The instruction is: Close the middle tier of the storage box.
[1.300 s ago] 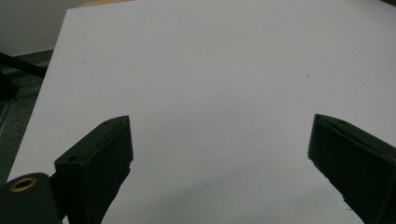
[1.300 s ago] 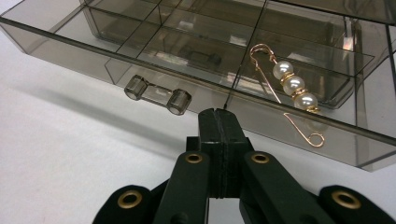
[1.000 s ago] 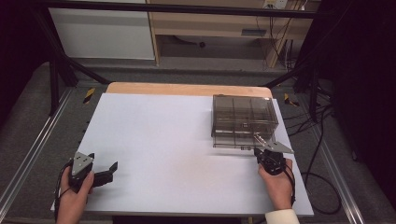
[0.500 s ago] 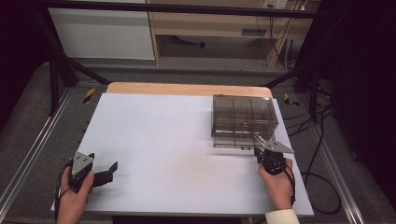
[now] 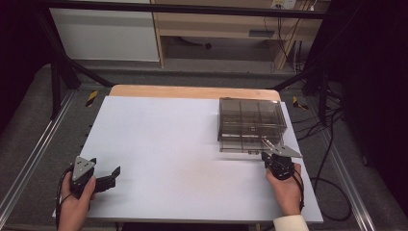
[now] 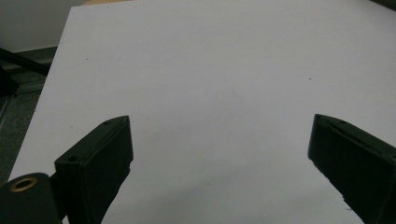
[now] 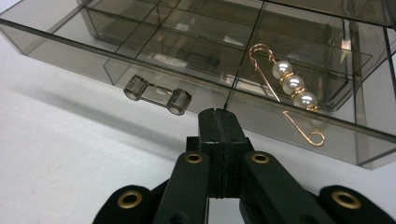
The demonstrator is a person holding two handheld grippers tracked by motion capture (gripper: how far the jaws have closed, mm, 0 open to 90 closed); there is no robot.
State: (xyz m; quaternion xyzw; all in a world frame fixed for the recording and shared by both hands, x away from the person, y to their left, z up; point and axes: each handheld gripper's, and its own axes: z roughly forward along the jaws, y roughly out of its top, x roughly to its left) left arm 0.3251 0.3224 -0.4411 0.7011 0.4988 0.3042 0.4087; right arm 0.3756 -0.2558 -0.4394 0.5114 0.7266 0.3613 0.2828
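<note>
Right gripper view shows the box point(image 7: 196, 42) from close: smoky clear plastic, with thin walls that divide it into compartments, and a drawer at the front with a small clear handle point(image 7: 158, 94). In one compartment of the drawer lies a gold pin point(image 7: 289, 88) with three white pearls in a row (a loop at each end of its wire). No brand, label or writing can be read on the box or the pin. The right gripper point(image 7: 218, 114) is clenched on nothing, its tips just before the drawer front, beside the handle. In the high view the box point(image 5: 251, 124) stands on the far right part of the white table point(image 5: 183, 159). The left gripper point(image 6: 219, 154) is released, jaws wide above bare table.
</note>
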